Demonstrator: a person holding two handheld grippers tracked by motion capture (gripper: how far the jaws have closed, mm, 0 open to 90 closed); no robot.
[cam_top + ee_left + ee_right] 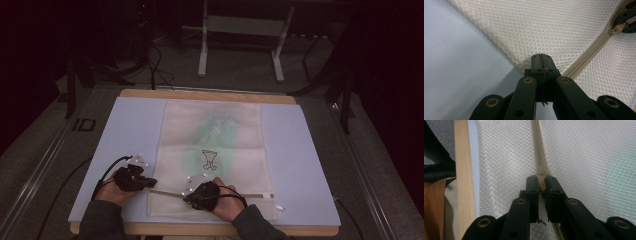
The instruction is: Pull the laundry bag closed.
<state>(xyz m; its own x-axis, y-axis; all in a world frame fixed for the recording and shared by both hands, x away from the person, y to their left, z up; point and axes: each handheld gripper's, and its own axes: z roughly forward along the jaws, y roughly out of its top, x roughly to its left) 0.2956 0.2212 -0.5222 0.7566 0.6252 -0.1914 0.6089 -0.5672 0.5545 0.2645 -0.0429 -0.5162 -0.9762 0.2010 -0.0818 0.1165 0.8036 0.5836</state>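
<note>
A cream mesh bag (212, 150) lies flat on a pale blue mat (125, 135), with a green printed cloth showing faintly through it. Its beige zipper (250, 195) runs across the near end. My left gripper (151, 183) sits at the bag's left edge, beside the zipper's end. In the left gripper view its jaws (541, 62) are shut on the mesh edge (524, 65). My right gripper (189, 195) points left along the zipper. In the right gripper view it (541, 183) is shut on the zipper pull (540, 176).
The mat lies on a wooden table (210, 94) whose near edge (462, 170) runs close behind my right gripper. A white table frame (240, 30) stands on the grey floor beyond. Dark cables (157, 70) trail there.
</note>
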